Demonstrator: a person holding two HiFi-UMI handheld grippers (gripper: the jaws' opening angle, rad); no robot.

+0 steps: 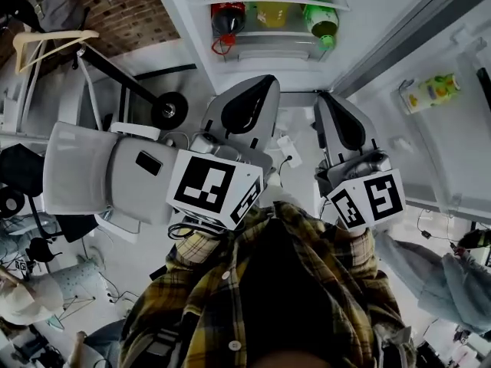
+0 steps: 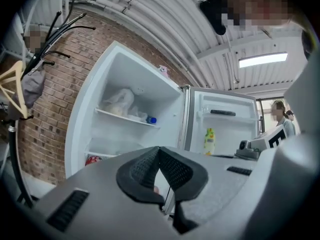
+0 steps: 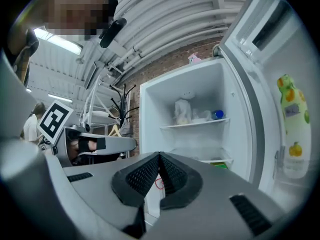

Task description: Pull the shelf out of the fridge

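The white fridge (image 2: pixel 125 114) stands open ahead of me. Its upper glass shelf (image 2: pixel 127 118) carries a plastic bag and a blue-capped item; the same shelf (image 3: pixel 195 125) shows in the right gripper view. A lower shelf (image 1: pixel 276 1) holds a red cola bottle (image 1: pixel 228 15), a yellow bottle and a green bottle. My left gripper (image 2: pixel 160 151) is shut with nothing between its pads, held back from the fridge. My right gripper (image 3: pixel 159 157) is also shut and empty, level with the left one (image 1: pixel 257 102), both short of the fridge opening.
The fridge door (image 1: pixel 430 121) hangs open at the right with a yellow-green bottle (image 1: pixel 430 90) in its rack. A grey chair (image 1: pixel 92 171) and a black stand stand at the left. A coat rack (image 2: pixel 30 69) lines the brick wall. A person (image 2: pixel 280 114) stands behind the door.
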